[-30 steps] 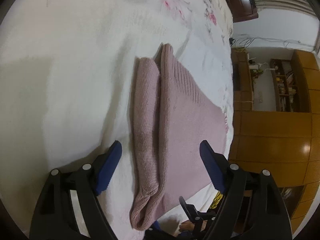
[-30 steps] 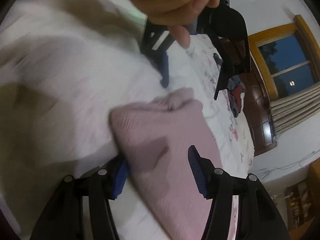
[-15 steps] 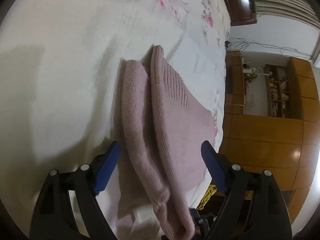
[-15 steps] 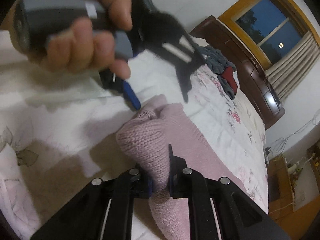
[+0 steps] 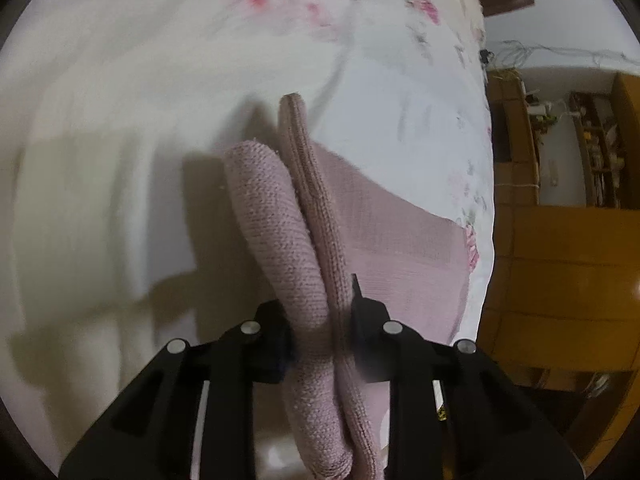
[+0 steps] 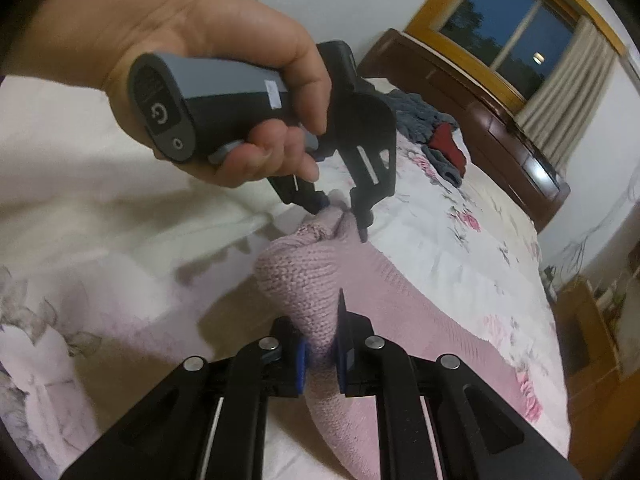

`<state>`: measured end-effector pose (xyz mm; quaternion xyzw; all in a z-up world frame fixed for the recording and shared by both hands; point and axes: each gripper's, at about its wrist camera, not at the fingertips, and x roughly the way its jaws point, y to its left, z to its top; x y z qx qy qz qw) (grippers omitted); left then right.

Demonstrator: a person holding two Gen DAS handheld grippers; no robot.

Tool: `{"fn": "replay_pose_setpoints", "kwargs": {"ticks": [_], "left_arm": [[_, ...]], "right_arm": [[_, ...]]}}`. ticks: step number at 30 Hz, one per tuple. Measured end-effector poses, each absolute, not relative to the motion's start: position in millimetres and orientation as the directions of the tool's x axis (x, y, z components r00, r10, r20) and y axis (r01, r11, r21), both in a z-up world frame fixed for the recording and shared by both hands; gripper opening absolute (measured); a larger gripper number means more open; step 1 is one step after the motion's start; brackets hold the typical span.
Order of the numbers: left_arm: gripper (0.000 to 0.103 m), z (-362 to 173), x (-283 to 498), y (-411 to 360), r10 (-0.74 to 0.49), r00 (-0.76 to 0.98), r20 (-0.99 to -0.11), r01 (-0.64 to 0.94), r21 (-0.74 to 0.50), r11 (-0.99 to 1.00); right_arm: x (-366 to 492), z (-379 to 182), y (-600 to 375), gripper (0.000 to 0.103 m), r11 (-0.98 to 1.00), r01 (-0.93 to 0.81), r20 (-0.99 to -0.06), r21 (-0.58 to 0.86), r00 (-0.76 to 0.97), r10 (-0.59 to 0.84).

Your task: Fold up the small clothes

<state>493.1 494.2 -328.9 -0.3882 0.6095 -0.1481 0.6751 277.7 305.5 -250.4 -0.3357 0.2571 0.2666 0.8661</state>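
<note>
A pink knitted garment (image 5: pixel 280 220) lies partly folded on a white floral bedsheet (image 5: pixel 120 80). My left gripper (image 5: pixel 320 328) is shut on the garment's rolled edge, with two thick folds squeezed between its fingers. In the right wrist view my right gripper (image 6: pixel 320 356) is shut on another bunched part of the pink garment (image 6: pixel 304 280). Farther off in that view, a hand holds the left gripper (image 6: pixel 340 212) by its grey handle, its tips pinching the far end of the same fold. The rest of the garment spreads flat to the right.
A heap of grey and red clothes (image 6: pixel 436 136) lies at the far end of the bed near a dark wooden headboard (image 6: pixel 500 120). The bed's edge (image 5: pixel 488 200) runs along the right, with wooden cabinets (image 5: pixel 560 272) beyond it.
My left gripper has moved in over the fold and gone from open to shut on it. My right gripper went from open to shut on the garment and now holds it lifted.
</note>
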Motion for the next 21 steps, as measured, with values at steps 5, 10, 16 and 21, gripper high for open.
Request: {"fn": "replay_pose_setpoints", "kwargs": {"ticks": [5, 10, 16, 21], "left_arm": [[0.021, -286, 503, 466, -0.638, 0.219, -0.738, -0.209, -0.674, 0.708], [0.021, -235, 515, 420, -0.604, 0.221, -0.766, -0.119, -0.636, 0.762], [0.021, -204, 531, 356, -0.576, 0.212, -0.789, -0.044, -0.597, 0.801], [0.021, -195, 542, 289, -0.574, 0.185, -0.798, 0.017, -0.581, 0.813]], "right_arm": [[283, -223, 279, 0.010, 0.720, -0.592, -0.607, -0.361, 0.736, 0.300], [287, -195, 245, 0.010, 0.787, -0.544, -0.584, -0.290, 0.752, 0.305], [300, -169, 188, 0.010, 0.874, -0.457, -0.564, -0.165, 0.771, 0.297], [311, -162, 138, 0.010, 0.916, -0.388, -0.559, -0.105, 0.785, 0.268]]}}
